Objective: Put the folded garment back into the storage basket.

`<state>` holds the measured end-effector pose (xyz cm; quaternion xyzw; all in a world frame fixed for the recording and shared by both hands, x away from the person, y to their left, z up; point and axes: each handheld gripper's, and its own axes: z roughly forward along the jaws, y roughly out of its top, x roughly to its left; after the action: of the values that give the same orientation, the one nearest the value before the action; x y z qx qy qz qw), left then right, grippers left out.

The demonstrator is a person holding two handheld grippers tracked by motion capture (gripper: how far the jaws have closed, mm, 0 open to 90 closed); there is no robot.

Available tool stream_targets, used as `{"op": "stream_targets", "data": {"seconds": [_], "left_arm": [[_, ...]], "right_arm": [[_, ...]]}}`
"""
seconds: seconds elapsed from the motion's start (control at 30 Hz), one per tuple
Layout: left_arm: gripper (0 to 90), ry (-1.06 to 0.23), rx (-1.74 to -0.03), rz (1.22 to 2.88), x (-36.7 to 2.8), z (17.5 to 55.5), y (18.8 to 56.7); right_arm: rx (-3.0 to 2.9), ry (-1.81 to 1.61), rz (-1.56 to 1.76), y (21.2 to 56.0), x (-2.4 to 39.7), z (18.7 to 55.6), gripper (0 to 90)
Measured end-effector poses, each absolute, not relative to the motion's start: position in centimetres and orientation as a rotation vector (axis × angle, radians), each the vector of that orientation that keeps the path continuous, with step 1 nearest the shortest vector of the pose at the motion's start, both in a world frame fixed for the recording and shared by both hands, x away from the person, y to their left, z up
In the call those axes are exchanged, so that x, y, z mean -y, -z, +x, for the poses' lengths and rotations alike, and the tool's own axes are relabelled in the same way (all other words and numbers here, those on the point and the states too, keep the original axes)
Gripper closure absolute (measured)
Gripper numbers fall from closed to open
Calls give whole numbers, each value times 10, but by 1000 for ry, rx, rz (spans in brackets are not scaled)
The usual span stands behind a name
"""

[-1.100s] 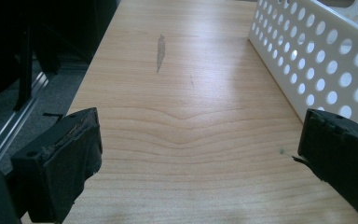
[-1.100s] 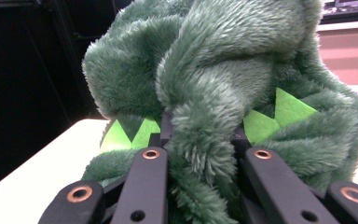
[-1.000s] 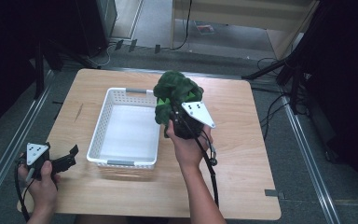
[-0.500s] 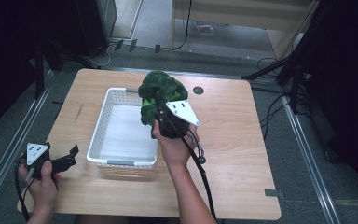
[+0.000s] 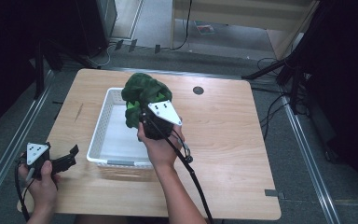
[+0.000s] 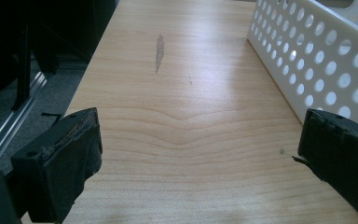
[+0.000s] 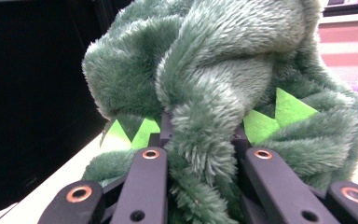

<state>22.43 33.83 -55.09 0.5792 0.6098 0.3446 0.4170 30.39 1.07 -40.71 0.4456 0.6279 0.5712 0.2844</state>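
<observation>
Right gripper [image 5: 145, 122]: clamped on a fold of the green plush toy [image 5: 140, 95], gripped low so the bulk hangs clear.
Plush toy: held in the air above the white perforated basket [image 5: 103, 135], near its right wall; likely headed inside.
Left gripper [image 5: 67, 160]: jaws apart, nothing between them, parked low over the bench [image 5: 223, 140] at the near left corner, just beside the basket, out of the way.
Basket: nothing visible inside, ready to receive.

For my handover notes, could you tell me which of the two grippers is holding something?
The right gripper, closed on the green plush toy above the white basket. The left gripper is open with nothing between its jaws, beside the basket.
</observation>
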Motion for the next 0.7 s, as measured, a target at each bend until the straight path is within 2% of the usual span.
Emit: {"op": "stream_targets", "data": {"seconds": [0.7], "left_arm": [[6,-861,-1529,1455,-339,224,551]], "right_arm": [[-1825,-1496,1240,441,-51,311,764]]}}
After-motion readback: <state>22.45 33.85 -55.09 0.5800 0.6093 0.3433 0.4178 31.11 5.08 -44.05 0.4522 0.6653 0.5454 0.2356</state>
